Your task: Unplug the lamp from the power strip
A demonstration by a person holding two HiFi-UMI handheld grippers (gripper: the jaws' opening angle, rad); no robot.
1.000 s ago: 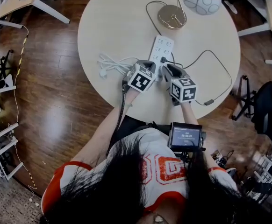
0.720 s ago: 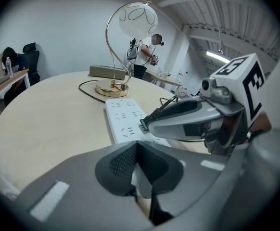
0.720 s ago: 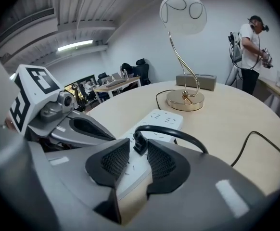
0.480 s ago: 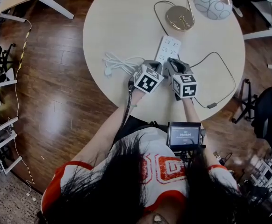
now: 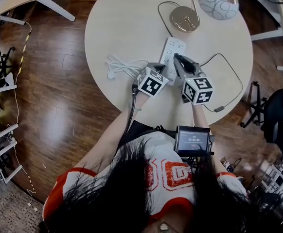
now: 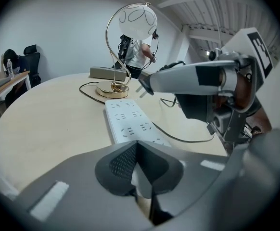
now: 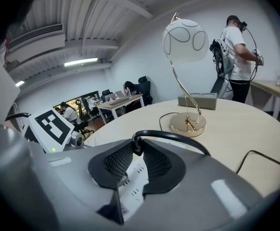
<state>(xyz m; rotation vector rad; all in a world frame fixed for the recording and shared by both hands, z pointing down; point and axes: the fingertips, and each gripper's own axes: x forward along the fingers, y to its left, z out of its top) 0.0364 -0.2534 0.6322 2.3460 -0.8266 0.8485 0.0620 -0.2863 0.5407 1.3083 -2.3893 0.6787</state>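
A white power strip lies on the round table. The gold lamp base and round white shade stand beyond it. My left gripper is shut on the strip's near end, with white showing between its pads. My right gripper is tilted up over the strip, its jaws closing on the lamp's black plug. In the left gripper view the plug's prongs hang bare above the strip. The black cord arcs away from the plug.
A bundle of white cord lies left of the strip. The black lamp cable with its inline switch loops near the table's right edge. A grey box sits behind the lamp. A person stands beyond the table. An office chair is at right.
The right gripper has tipped up and drawn back from the strip with the black plug, which earlier sat in a socket. The left gripper has stayed at the strip's near end.
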